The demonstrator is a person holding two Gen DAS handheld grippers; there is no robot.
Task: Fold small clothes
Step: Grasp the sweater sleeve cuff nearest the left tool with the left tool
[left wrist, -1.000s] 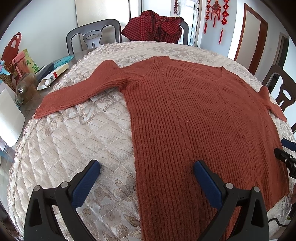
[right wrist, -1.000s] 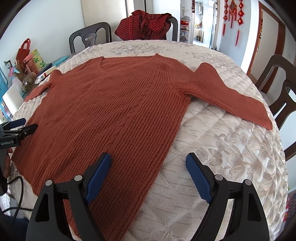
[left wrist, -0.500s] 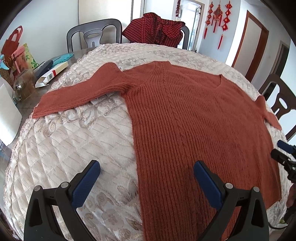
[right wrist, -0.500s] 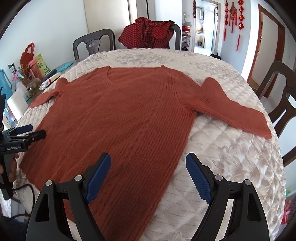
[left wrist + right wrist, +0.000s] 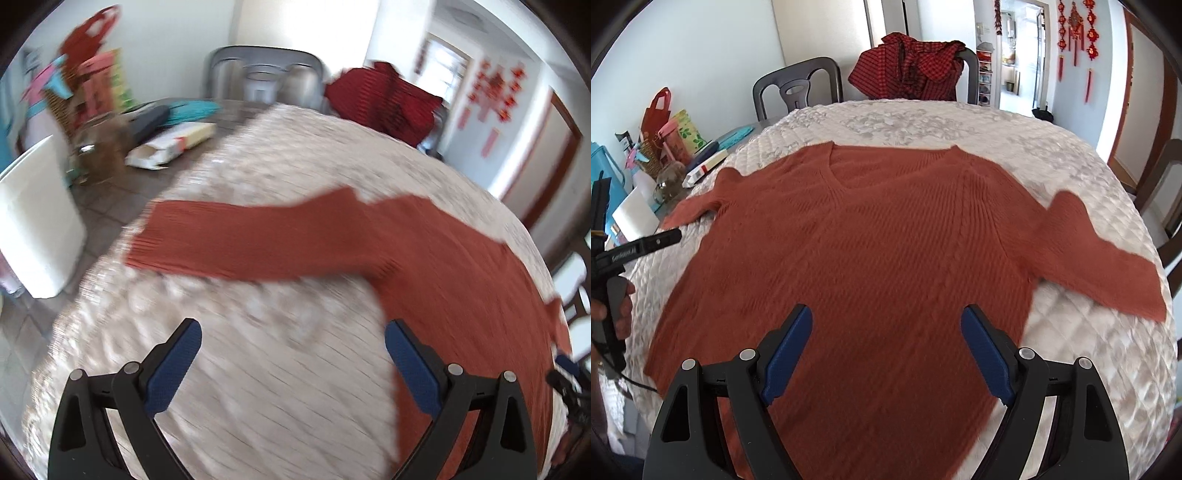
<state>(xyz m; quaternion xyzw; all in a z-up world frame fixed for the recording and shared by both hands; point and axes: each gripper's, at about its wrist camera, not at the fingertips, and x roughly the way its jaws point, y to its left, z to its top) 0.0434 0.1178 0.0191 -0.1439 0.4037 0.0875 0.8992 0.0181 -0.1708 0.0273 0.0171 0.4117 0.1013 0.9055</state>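
Note:
A rust-red knitted sweater (image 5: 871,251) lies flat, front up, on the quilted cream table cover (image 5: 1071,350), both sleeves spread out. In the blurred left wrist view its left sleeve (image 5: 251,240) stretches across the cover ahead of my left gripper (image 5: 291,362), which is open and empty above bare quilt. My right gripper (image 5: 886,350) is open and empty over the sweater's lower body. The left gripper (image 5: 639,247) also shows at the left edge of the right wrist view, held by a hand (image 5: 624,310).
A red checked garment (image 5: 912,70) hangs on a far chair; another grey chair (image 5: 798,88) stands beside it. Bags, a jar, boxes and a white paper roll (image 5: 635,218) crowd the table's left side. Dark wooden chairs (image 5: 1160,184) stand at the right.
My left gripper has swung quickly left, off the sweater's body toward the left sleeve. My right gripper has shifted left, now over the sweater's lower middle. The sweater has not moved.

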